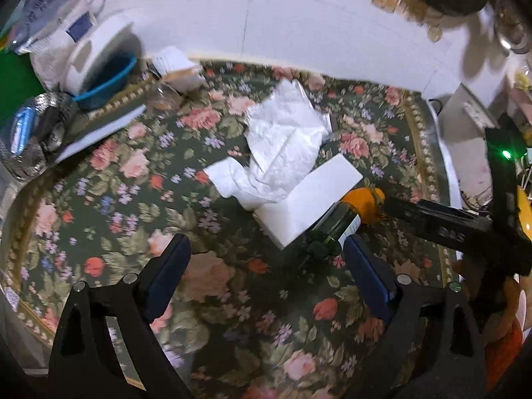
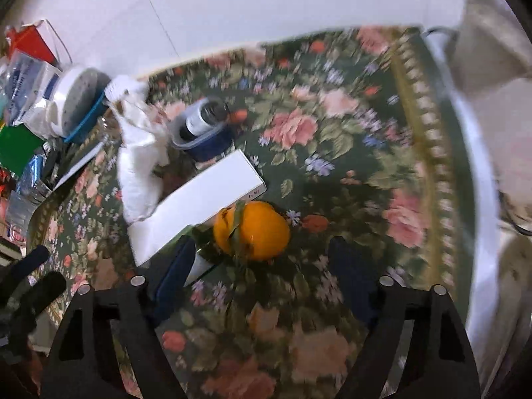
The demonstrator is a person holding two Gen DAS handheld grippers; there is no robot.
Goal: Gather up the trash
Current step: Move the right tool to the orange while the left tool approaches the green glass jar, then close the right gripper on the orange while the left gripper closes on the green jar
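Right wrist view: right gripper jaws apart, empty, angled down over orange on floral tablecloth. White box touching orange on left; crumpled tissue beyond box. Left wrist view: left gripper jaws apart, empty, near dark bottle beside orange.

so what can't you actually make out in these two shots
- Dark bottle, left wrist view: its far end is hidden behind the orange; label unreadable.
- Right gripper, left wrist view: fingertips hidden behind the orange, so contact is unclear.
- Container in the blue tub, right wrist view: motion blur; label illegible.
- Clutter by the blue basket, left wrist view: blurred and cut off at the frame edge.
- Print on the white box, right wrist view: too small.
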